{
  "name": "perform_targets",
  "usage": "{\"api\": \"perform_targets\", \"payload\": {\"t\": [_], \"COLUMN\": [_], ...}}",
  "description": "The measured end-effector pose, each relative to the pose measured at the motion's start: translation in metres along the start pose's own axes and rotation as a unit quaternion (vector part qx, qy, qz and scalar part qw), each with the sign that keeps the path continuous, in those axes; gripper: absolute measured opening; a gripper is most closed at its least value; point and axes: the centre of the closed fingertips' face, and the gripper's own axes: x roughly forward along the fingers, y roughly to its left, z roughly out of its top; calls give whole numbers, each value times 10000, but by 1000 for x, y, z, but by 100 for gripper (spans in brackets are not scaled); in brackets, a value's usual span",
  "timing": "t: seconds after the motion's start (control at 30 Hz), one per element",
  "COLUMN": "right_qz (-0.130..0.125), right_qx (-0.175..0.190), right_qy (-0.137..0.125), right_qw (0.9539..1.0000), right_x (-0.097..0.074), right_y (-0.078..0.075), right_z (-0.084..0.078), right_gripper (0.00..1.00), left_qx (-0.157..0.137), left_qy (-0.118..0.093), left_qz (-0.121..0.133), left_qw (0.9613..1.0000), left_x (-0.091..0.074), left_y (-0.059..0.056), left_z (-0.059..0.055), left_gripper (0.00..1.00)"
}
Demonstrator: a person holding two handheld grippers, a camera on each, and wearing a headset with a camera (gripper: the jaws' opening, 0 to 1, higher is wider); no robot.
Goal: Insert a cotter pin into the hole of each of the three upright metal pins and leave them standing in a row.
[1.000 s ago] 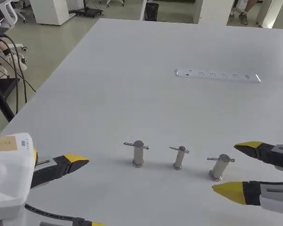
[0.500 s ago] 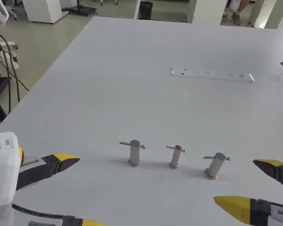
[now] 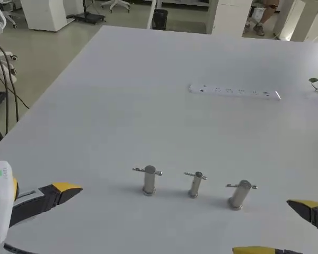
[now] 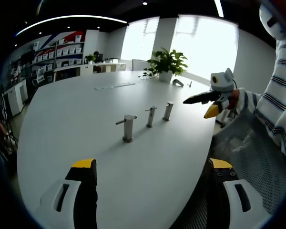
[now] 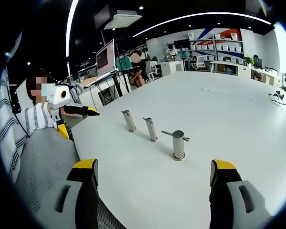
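Left tongs and right tongs, both spread apart, have pulled back. 3 metal pins stand in a row with cotter pins in, so likely done.

No writing, number or brand can be read in any of the views. The marks on the white power strip lying on the table are too small and blurred to make out.
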Motion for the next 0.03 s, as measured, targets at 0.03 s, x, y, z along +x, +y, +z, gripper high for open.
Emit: {"api": "perform_targets", "payload": {"t": [0.03], "right_qz": [-4], "right_qx": [-15], "right_qy": [15], "right_qw": [10000], "right_x": [0], "right_y": [1], "right_z": [0], "right_gripper": [98], "left_qx": [0], "left_qy": [-5], "left_qz": [-4], "left_qw": [10000], "left_x": [0], "left_y": [0], "left_z": [0], "left_gripper": [96]}}
